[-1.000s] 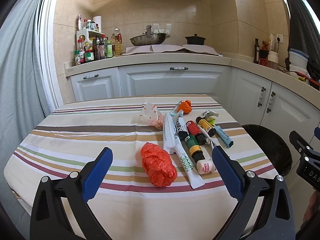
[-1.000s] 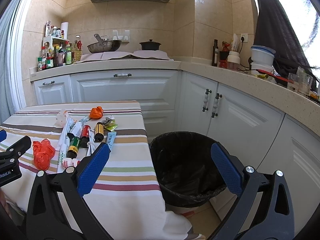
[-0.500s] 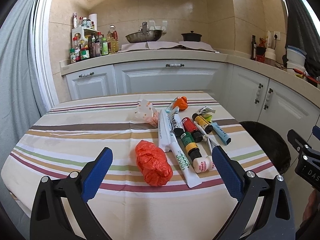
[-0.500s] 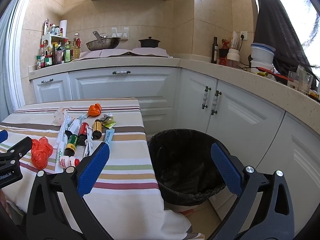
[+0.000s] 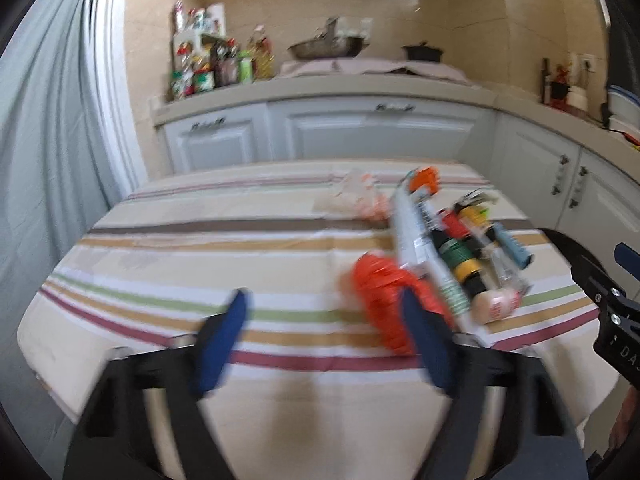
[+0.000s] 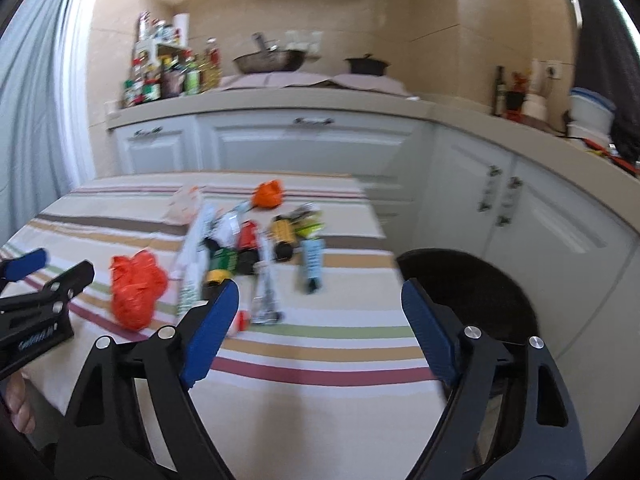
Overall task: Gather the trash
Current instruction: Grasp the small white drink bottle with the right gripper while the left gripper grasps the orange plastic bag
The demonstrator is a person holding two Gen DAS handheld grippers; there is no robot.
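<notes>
A heap of trash lies on the striped tablecloth (image 5: 200, 264): a crumpled orange bag (image 5: 380, 292) nearest, a long white tube (image 5: 412, 232), several small bottles (image 5: 460, 252), a blue tube (image 6: 312, 258) and a small orange wad (image 6: 268, 195). My left gripper (image 5: 332, 332) is open and empty, its right finger just in front of the orange bag (image 6: 134, 290). My right gripper (image 6: 316, 332) is open and empty over the table's near right part. A black-lined bin (image 6: 472, 292) stands right of the table. Both views are blurred.
White cabinets (image 6: 304, 144) and a counter with bottles, a wok and a pot run behind and to the right. A grey curtain (image 5: 44, 140) hangs at the left. The bin's rim also shows in the left wrist view (image 5: 568, 244).
Both grippers have swung left and moved closer to the table. The trash now sits right of centre in the left view, and the right view has turned from the bin toward the trash.
</notes>
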